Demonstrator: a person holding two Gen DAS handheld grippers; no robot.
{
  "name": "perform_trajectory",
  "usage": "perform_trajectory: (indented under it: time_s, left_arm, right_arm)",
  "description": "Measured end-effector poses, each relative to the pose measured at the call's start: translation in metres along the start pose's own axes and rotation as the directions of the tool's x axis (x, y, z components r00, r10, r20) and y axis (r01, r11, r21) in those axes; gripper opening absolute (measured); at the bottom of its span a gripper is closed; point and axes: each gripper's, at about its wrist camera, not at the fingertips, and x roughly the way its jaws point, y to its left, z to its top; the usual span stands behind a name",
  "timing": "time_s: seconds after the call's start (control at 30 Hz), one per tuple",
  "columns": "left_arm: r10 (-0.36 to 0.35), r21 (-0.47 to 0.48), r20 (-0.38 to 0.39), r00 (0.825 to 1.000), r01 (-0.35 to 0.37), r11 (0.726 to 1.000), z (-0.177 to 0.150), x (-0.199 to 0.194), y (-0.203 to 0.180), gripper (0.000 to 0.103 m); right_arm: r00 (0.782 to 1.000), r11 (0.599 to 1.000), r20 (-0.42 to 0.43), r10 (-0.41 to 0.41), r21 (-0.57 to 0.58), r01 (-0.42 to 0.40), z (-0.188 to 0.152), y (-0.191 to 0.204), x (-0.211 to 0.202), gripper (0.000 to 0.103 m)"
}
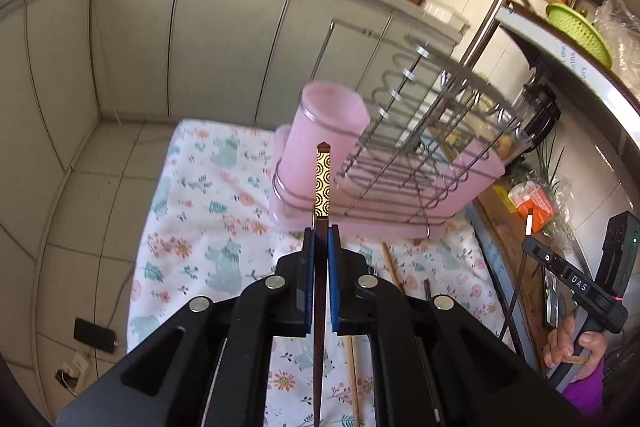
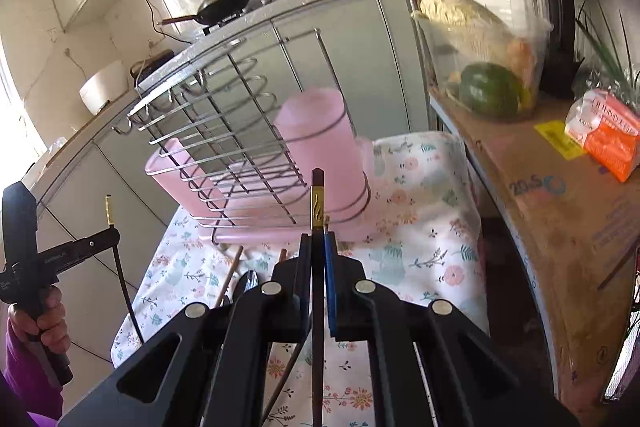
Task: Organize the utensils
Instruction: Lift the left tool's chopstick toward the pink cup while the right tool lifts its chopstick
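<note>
Right, two dark chopsticks are up in the air, one per gripper. The left gripper is clamped on a dark chopstick with a gold patterned band, its capped end pointing up and away, lined up in view with the pink utensil cup. The right gripper pinches its own dark chopstick with a gold band, likewise standing between the blue pads and aimed toward the same cup. That cup sits in a wire ring at the end of the chrome dish rack, which rests on a pink drip tray. Everything stands on a floral cloth, where more chopsticks lie loose, including a pale wooden one just below the tray. Off to the side, a cardboard box carries an orange packet and a bag of vegetables.
</note>
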Motion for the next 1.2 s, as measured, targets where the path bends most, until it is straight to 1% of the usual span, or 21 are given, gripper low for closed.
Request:
perform_trajectory:
  time_s: [0.1, 0.23, 0.37, 0.53, 0.63, 0.73, 0.83, 0.9, 0.93, 1.03, 1.13, 1.2]
  left_arm:
    - [-0.010, 0.001, 0.050, 0.999, 0.010, 1.000, 0.004, -0.009, -0.004, 0.005]
    - [-0.029, -0.001, 0.116, 0.993, 0.030, 1.000, 0.014, -0.025, -0.006, 0.005]
    - [-0.045, 0.010, 0.188, 0.981, 0.044, 0.999, 0.033, -0.046, -0.011, 0.005]
    - [-0.061, 0.051, 0.273, 0.960, 0.048, 0.998, 0.066, -0.075, -0.024, 0.005]
    - [-0.072, 0.056, 0.325, 0.943, 0.056, 0.997, 0.088, -0.091, -0.030, 0.005]
    - [-0.074, 0.052, 0.374, 0.925, 0.059, 0.997, 0.112, -0.102, -0.034, 0.005]
    - [-0.062, 0.056, 0.421, 0.905, 0.042, 0.998, 0.135, -0.107, -0.039, 0.005]
    - [-0.053, 0.055, 0.437, 0.898, 0.032, 0.998, 0.148, -0.106, -0.039, 0.005]
    - [-0.049, 0.053, 0.440, 0.897, 0.029, 0.998, 0.153, -0.103, -0.038, 0.005]
    - [-0.039, 0.048, 0.431, 0.901, 0.021, 0.999, 0.164, -0.090, -0.036, 0.005]
    - [-0.023, 0.048, 0.401, 0.916, 0.004, 0.999, 0.168, -0.069, -0.034, 0.005]
    - [-0.021, 0.049, 0.367, 0.930, 0.003, 0.999, 0.168, -0.055, -0.031, 0.005]
  right_arm:
    - [0.999, 1.000, 0.041, 0.001, -0.012, -0.001, 0.006, 0.005, -0.010, 0.006]
    - [0.996, 1.000, 0.092, 0.008, -0.028, -0.005, 0.017, 0.011, -0.024, 0.006]
    - [0.988, 0.998, 0.152, 0.014, -0.055, -0.006, 0.038, 0.019, -0.042, 0.006]
    - [0.973, 0.997, 0.226, 0.035, -0.074, -0.019, 0.076, 0.028, -0.062, 0.006]
    - [0.954, 0.996, 0.295, 0.052, -0.091, -0.026, 0.104, 0.035, -0.078, 0.006]
    - [0.919, 0.993, 0.392, 0.050, -0.122, -0.002, 0.133, 0.045, -0.095, 0.006]
    - [0.890, 0.991, 0.454, 0.039, -0.134, 0.025, 0.156, 0.052, -0.100, 0.006]
    - [0.880, 0.990, 0.475, 0.030, -0.136, 0.040, 0.167, 0.053, -0.098, 0.006]
    - [0.874, 0.990, 0.485, 0.023, -0.132, 0.047, 0.172, 0.054, -0.095, 0.006]
    - [0.874, 0.990, 0.486, 0.013, -0.126, 0.055, 0.184, 0.053, -0.082, 0.006]
    - [0.881, 0.989, 0.473, -0.014, -0.121, 0.080, 0.189, 0.049, -0.056, 0.006]
    - [0.898, 0.991, 0.438, -0.029, -0.108, 0.084, 0.188, 0.042, -0.036, 0.006]
